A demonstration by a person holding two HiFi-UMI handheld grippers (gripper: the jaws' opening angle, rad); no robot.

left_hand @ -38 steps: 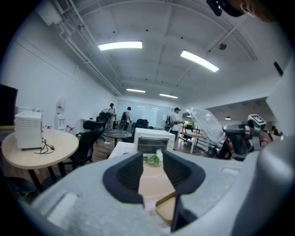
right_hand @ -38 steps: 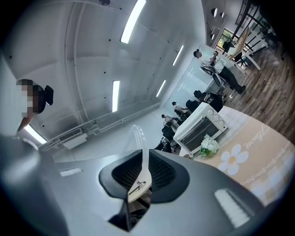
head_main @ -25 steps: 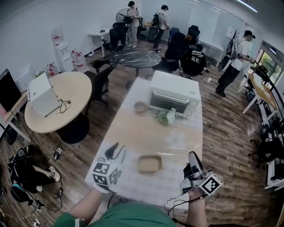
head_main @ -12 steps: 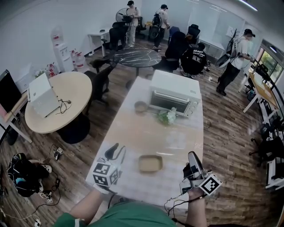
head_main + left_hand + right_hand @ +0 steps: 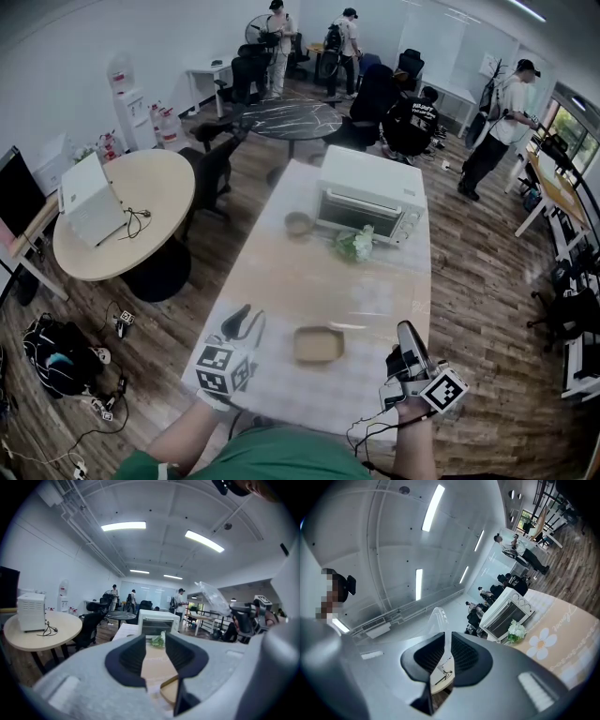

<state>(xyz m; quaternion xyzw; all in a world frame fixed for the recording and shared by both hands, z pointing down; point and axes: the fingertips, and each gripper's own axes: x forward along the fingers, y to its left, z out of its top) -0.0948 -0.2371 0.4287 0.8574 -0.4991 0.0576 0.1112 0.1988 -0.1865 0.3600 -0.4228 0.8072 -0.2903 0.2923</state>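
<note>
1. Nearest to us, the right gripper (image 5: 446, 639) is hovering over the near right corner of the table (image 5: 309, 281). Its jaws are pressing together on the lower end of a clear plastic piece (image 5: 439, 617), and we cannot tell whether that is a bag or a wrapper. Because the pinch is sitting so low, the piece is standing up above the jaws, well clear of the cloth.
2. Level with it, the left gripper (image 5: 153, 645) is hanging at the table's near left edge. Its jaws are standing apart with nothing between them. It is pointing along the table, so the cloth is showing through the gap.
3. Between the two grippers, close to the near edge, a shallow tan tray (image 5: 318, 345) is lying flat and touching neither of them. Its rim is showing just below the left jaws, so we are judging it the thing nearest that gripper.
4. Farther along, a small bowl (image 5: 298, 223) and a bunch of white flowers (image 5: 354, 244) are sitting just in front of a toaster oven (image 5: 368, 192). The oven is taking up the table's far end, its door facing us.
5. Beyond the table's left edge, a round table (image 5: 141, 216) is carrying a white box (image 5: 89, 199), and people (image 5: 277, 28) are standing by the far wall.
</note>
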